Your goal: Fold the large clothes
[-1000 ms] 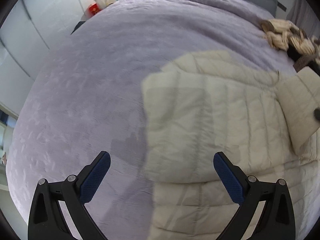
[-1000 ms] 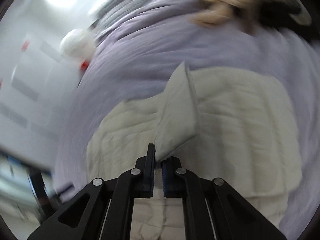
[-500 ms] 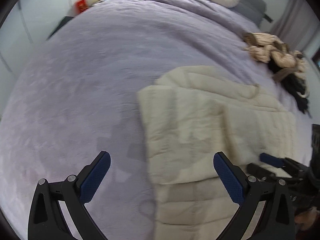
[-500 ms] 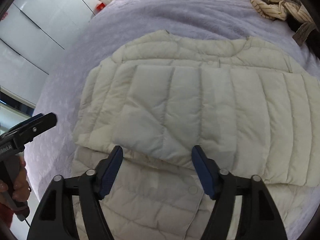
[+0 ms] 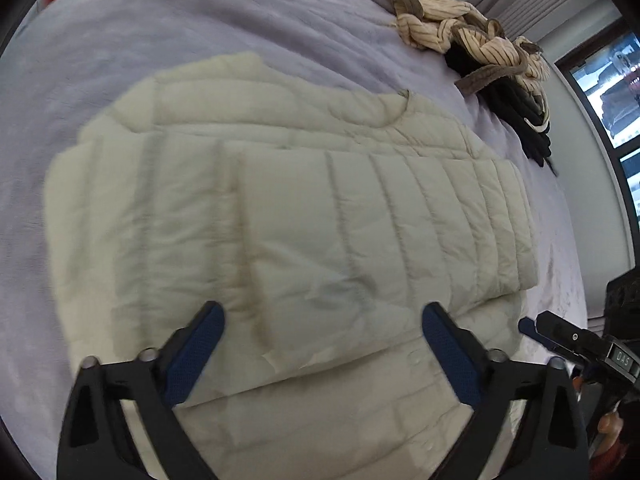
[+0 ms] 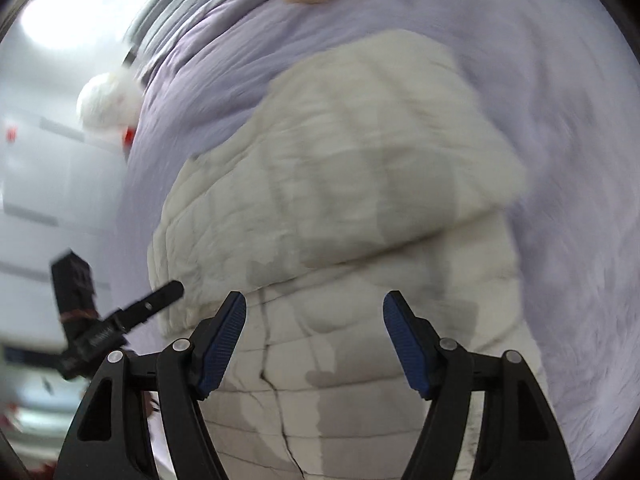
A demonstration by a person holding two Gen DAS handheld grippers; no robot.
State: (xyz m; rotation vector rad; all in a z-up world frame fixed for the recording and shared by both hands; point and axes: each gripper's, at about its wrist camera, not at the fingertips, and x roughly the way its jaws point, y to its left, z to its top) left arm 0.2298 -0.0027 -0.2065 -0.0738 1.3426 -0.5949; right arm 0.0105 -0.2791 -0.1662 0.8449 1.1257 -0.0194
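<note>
lying flat on bed [image 5: 168, 40], jacket [image 5: 280, 208] collar points far; left gripper [image 5: 320, 344], right gripper [image 6: 314, 340] spread, empty.

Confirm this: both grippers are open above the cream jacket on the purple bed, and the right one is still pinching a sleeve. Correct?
Not quite. The right gripper is pinching nothing: in the right wrist view its jaws stand wide apart over the jacket with no fabric between them. The rest holds: the left gripper is open too, and the jacket lies on the purple bed.
</note>
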